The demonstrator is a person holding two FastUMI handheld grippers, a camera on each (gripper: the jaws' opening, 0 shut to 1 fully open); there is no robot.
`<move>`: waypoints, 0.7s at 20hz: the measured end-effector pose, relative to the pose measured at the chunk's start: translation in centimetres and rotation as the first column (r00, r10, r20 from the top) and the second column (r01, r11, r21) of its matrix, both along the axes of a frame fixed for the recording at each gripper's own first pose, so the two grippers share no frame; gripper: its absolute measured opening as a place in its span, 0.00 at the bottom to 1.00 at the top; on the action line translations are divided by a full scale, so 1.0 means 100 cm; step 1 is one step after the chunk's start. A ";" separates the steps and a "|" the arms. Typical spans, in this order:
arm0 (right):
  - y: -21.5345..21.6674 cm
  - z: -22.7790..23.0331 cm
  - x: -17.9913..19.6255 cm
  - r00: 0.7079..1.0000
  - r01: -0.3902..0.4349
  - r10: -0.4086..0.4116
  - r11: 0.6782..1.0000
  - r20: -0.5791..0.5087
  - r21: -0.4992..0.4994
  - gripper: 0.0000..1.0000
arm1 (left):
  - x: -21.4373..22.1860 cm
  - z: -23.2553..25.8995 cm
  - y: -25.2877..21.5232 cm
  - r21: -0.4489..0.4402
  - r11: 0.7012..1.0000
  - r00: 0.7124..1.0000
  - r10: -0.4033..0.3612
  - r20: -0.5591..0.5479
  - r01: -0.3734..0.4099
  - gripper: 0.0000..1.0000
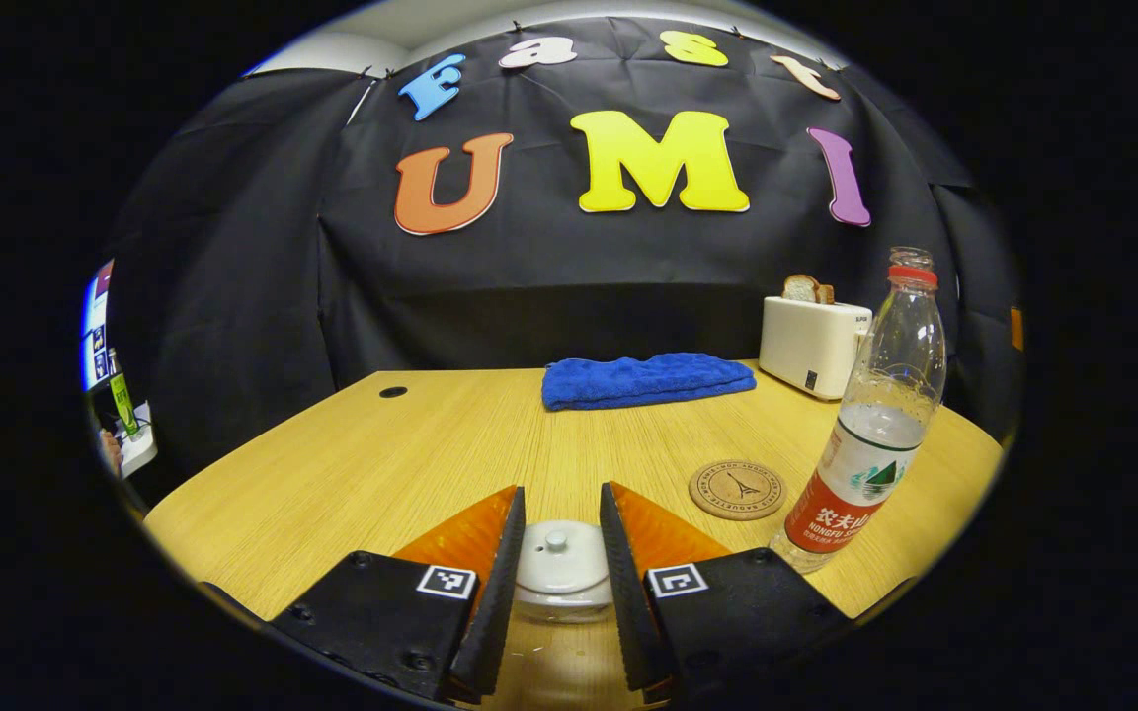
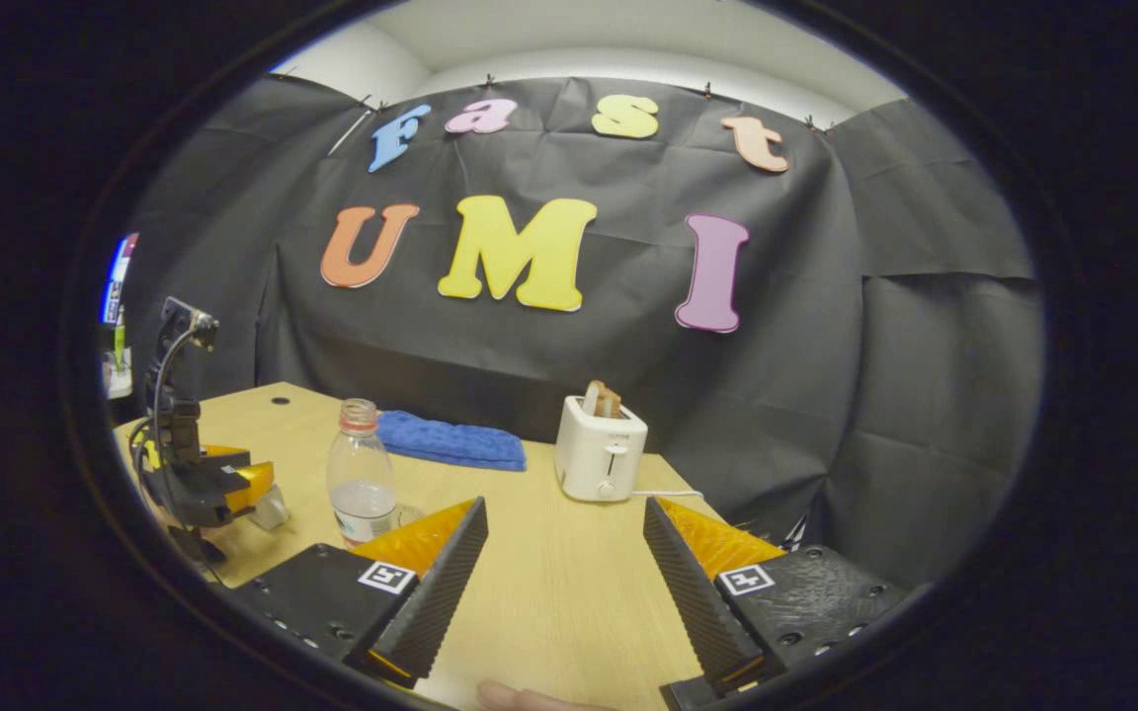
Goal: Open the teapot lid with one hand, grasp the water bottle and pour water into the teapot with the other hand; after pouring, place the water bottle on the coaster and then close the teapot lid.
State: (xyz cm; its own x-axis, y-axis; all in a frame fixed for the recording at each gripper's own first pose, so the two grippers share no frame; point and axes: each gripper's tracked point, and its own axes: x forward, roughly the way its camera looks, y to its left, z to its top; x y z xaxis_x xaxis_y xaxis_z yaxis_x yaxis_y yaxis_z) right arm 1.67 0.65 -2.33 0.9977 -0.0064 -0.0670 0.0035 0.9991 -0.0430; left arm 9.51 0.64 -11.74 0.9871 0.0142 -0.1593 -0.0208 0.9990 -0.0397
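Left tool [image 1: 561, 553] low over the counter [image 1: 411, 444], fingers either side of the teapot lid [image 1: 562, 561]; narrow gaps both sides, can't tell if pressing. Lid sits flat on the glass teapot [image 1: 557, 610], knob up. Pot mostly hidden by the fingers; spout direction not readable.

Bottle [image 1: 875, 434] upright just right of the left tool, long axis vertical, neck up, cap off, red ring at the neck, about half full. Leans in the left gripper view, lens distortion likely. Coaster [image 1: 737, 489] flat on the counter, just left of the bottle base, apart from it.

Right tool [image 2: 564, 568] wide open, holding nothing, above bare counter, well right of the bottle. Fingertip [image 2: 520, 697] at bottom edge of the right gripper view.

Far side: blue towel [image 1: 648, 380] folded, long axis left-right; white toaster [image 1: 814, 346] to its right, bread in the slots.
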 end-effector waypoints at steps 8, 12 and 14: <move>0.028 -0.021 0.008 0.998 -0.046 0.048 0.998 -0.037 0.040 0.95 | 0.012 0.000 0.002 0.008 1.000 0.999 -0.009 0.033 0.009 0.18; 0.050 -0.065 0.010 0.989 -0.077 0.090 0.990 -0.116 0.116 0.95 | 0.010 0.005 -0.002 0.021 0.999 0.999 -0.026 0.033 0.025 0.08; 0.055 -0.073 0.011 0.986 -0.087 0.108 0.983 -0.129 0.160 0.98 | 0.008 0.007 -0.002 0.028 0.999 0.999 -0.033 0.037 0.032 0.07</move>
State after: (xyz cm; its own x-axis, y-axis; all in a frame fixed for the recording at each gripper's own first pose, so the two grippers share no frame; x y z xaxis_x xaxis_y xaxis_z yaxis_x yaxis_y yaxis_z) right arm 2.72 6.16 -9.65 0.9744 0.1116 -0.1952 -0.0896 0.9890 0.1178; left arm 10.33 0.40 -11.07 0.9924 -0.0140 -0.1226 0.0125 0.9998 -0.0128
